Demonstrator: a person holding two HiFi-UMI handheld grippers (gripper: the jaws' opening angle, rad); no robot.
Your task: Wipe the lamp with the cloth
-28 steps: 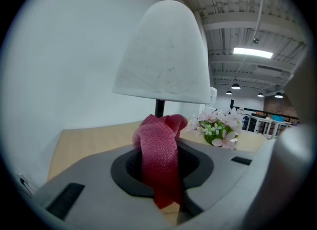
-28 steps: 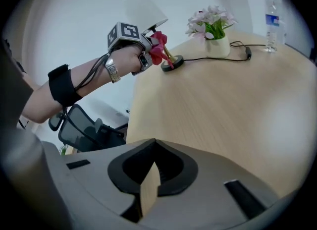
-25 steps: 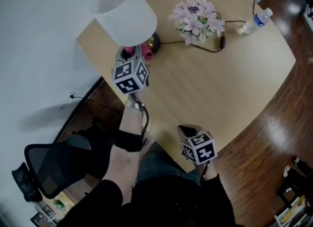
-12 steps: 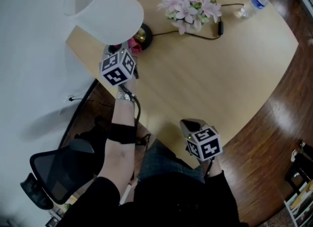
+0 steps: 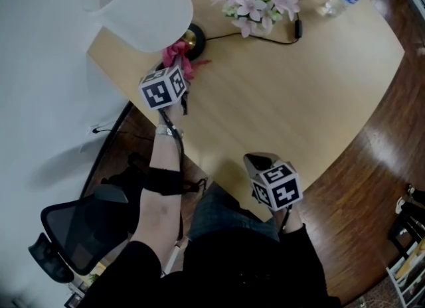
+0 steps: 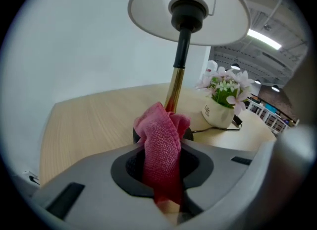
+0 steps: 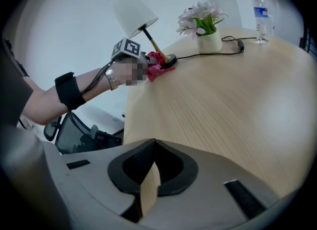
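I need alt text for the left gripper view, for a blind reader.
The left gripper holds a red cloth by the foot of the lamp, under its white shade. A pot of pink flowers stands on the wooden table to the right.

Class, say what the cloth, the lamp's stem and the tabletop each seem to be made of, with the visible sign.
The cloth: pink woven fabric, matt; coarse weave and soft folds show. The lamp's stem: probably metal, lower part brass-coloured and glossy, upper part black. The tabletop: light wood or wood-look laminate, matt, with straight grain lines.
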